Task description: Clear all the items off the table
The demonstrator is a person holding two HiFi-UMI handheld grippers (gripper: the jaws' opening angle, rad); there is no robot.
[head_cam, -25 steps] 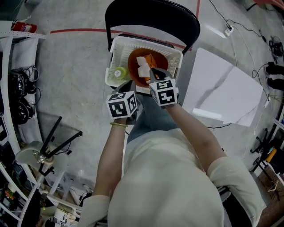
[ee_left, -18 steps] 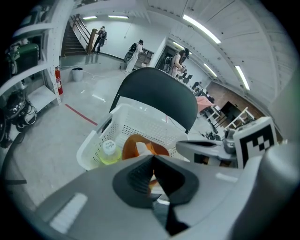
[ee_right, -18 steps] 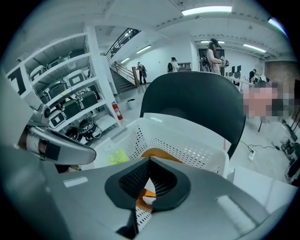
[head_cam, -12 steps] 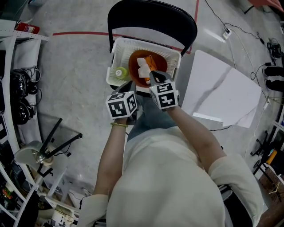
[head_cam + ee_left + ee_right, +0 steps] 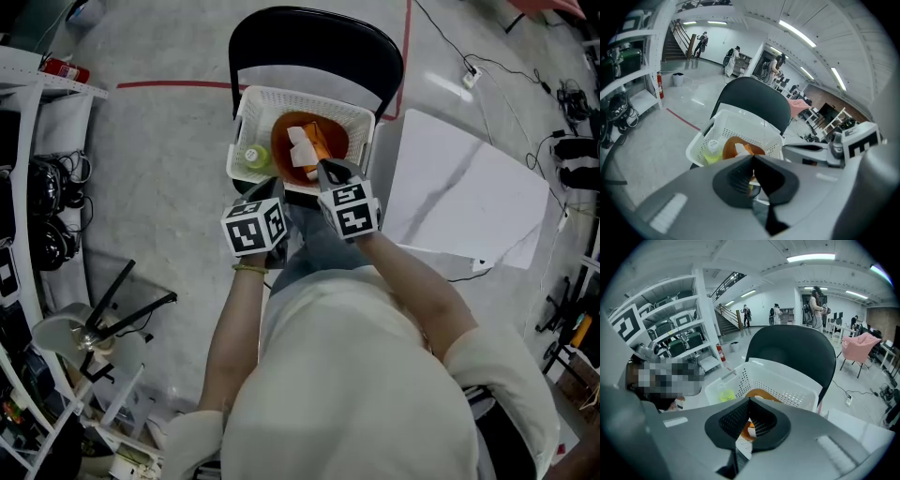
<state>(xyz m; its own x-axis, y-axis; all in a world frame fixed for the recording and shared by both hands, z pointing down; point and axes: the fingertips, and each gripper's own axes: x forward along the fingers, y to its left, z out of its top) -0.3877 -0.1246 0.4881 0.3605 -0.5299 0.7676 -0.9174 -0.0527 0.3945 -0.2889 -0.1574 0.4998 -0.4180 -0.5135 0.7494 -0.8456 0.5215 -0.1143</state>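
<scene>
Item: white perforated plastic basket point(image 5: 246, 122) on black chair point(image 5: 309, 37), holding round orange bowl point(image 5: 281, 142) and yellow-green bottle point(image 5: 251, 156) at its left edge.
Change: your left hand-held gripper point(image 5: 275, 186) and right hand-held gripper point(image 5: 327, 170), both pressed together and empty, have lifted back from its near rim.
Reading: load likely delivered.

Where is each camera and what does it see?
Head view: on the person's head, facing steeply down at the white basket on a black chair; arms, left hand-held gripper, right hand-held gripper show.
Left gripper view: on the left one, facing the basket past its shut jaws.
Right gripper view: on the right one, likewise.
All see the orange bowl.
</scene>
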